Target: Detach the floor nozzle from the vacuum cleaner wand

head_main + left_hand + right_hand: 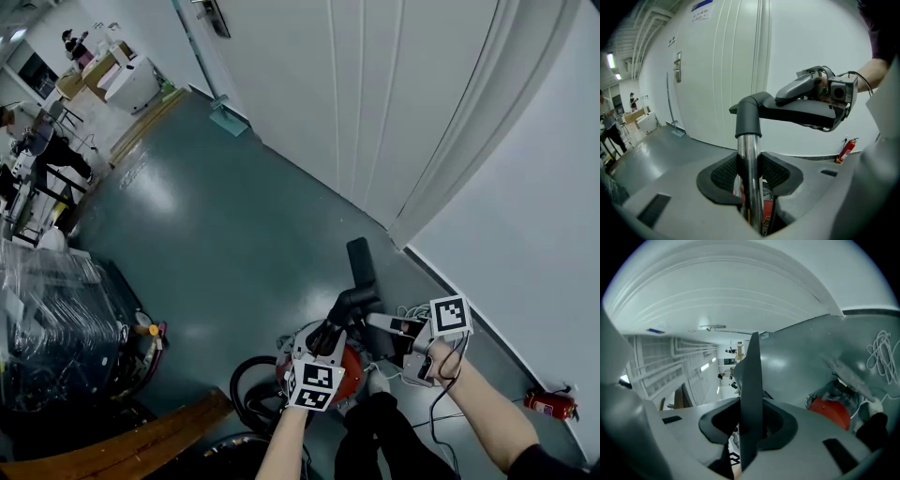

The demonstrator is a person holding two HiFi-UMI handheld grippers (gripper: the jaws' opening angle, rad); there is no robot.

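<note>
Looking down on a glossy grey-green floor [206, 234] beside a white panelled door [375, 94], we see the vacuum's wand [749, 154], a shiny chrome tube, standing upright over the round red canister [354, 362]. Left gripper [751, 177]: fingers clamped on that tube, just under its matte grey plastic collar [748, 119]. Right gripper [751, 420]: fingers closed on the dark, smooth handle [751, 376] bending off the top.

Cool overhead strip lights [610, 60] wash the room evenly, glaring off the glossy floor [155, 197] and the steel wand [750, 173]; both gripper views bow outward, corners black.
</note>
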